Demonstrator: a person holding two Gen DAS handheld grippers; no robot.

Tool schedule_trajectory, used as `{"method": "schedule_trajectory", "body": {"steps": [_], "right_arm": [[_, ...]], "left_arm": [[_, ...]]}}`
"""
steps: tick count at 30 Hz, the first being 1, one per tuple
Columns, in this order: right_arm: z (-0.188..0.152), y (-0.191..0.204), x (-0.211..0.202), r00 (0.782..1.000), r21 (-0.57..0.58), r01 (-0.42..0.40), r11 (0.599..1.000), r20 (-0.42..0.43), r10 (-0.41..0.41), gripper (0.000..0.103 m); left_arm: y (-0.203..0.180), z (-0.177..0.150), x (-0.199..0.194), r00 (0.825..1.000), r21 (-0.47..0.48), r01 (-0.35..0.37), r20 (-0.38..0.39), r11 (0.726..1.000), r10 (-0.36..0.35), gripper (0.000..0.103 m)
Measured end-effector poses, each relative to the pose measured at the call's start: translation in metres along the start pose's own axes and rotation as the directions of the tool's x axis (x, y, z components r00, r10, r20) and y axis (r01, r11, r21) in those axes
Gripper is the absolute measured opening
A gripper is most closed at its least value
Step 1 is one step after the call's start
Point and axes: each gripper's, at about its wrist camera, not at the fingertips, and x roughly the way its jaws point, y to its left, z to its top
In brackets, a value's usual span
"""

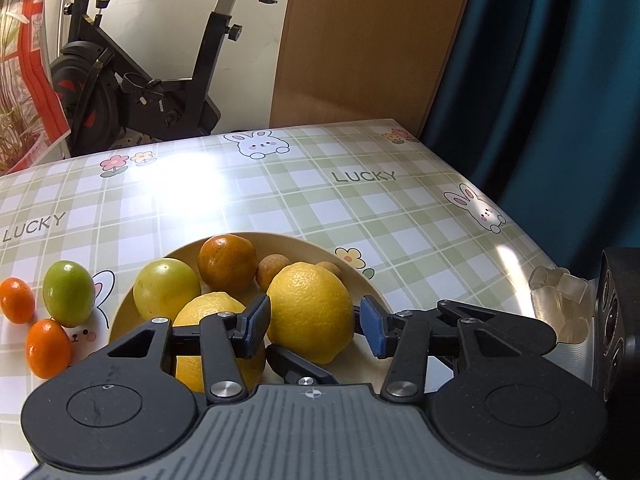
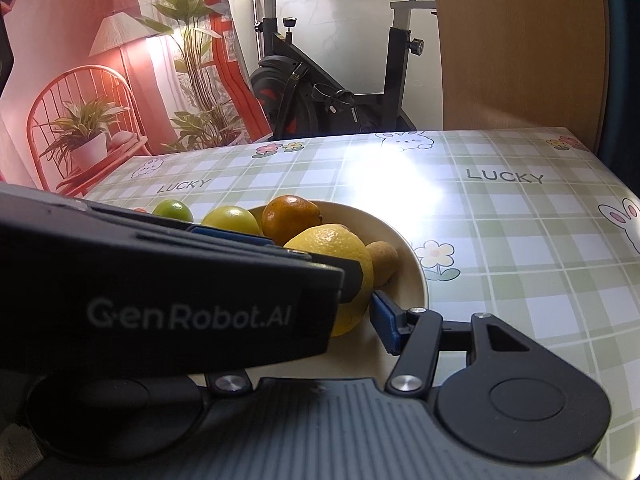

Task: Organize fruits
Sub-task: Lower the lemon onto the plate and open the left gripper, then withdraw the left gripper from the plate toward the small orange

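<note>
On the checked tablecloth [image 1: 248,200], at the far left of the left wrist view, two small orange kumquats [image 1: 17,300] lie outside the dish, with a green lime [image 1: 69,293] just beside them, close to the rim. Next comes the cream plate [image 1: 368,282], which holds a yellow-green lime [image 1: 166,289] at its left side, a dark orange mandarin [image 1: 227,262] at the back, and two small tan round fruits [image 1: 273,271] behind the front fruit. Two lemons sit toward the near side: a near lemon [image 1: 208,312], partly hidden under the tool's left linkage, and a large lemon [image 1: 310,310] to its right.

The left gripper [image 1: 316,322] has its jaws spread about the width of that large lemon, one pad on each flank; the pads look to be at the skin, though whether they press it I cannot tell. At the far right edge lie some clear plastic pieces [image 1: 560,292].

From the right wrist view, the left tool's black body covers most of the right gripper [image 2: 348,312]. Only its right blue pad [image 2: 386,326] shows, over the plate's [image 2: 412,264] near rim beside the large lemon [image 2: 332,248], so its opening cannot be judged.
</note>
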Motion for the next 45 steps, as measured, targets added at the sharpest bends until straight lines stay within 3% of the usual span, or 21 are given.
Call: {"method": "schedule_trajectory", "body": {"steps": [11, 25, 34, 45], "right_arm": [[0.006, 0.005, -0.002, 0.999, 0.005, 0.038, 0.999, -0.004, -0.038, 0.058], [0.011, 0.027, -0.028, 0.999, -0.038, 0.014, 0.999, 0.038, -0.012, 0.059], [0.014, 0.04, -0.035, 0.999, -0.034, -0.026, 0.999, 0.041, 0.027, 0.059], [0.017, 0.058, -0.035, 0.998, -0.056, -0.045, 0.997, 0.05, 0.047, 0.059]], "left_arm": [[0.005, 0.0, -0.012, 0.999, -0.024, 0.002, 0.033, 1.0, -0.001, 0.052], [0.018, -0.002, -0.053, 0.994, -0.056, 0.028, 0.11, 0.998, -0.022, 0.052], [0.053, -0.013, -0.086, 0.989, -0.094, -0.006, 0.146, 0.996, 0.02, 0.052], [0.123, -0.028, -0.124, 0.98, -0.155, -0.086, 0.166, 0.984, 0.112, 0.052]]}}
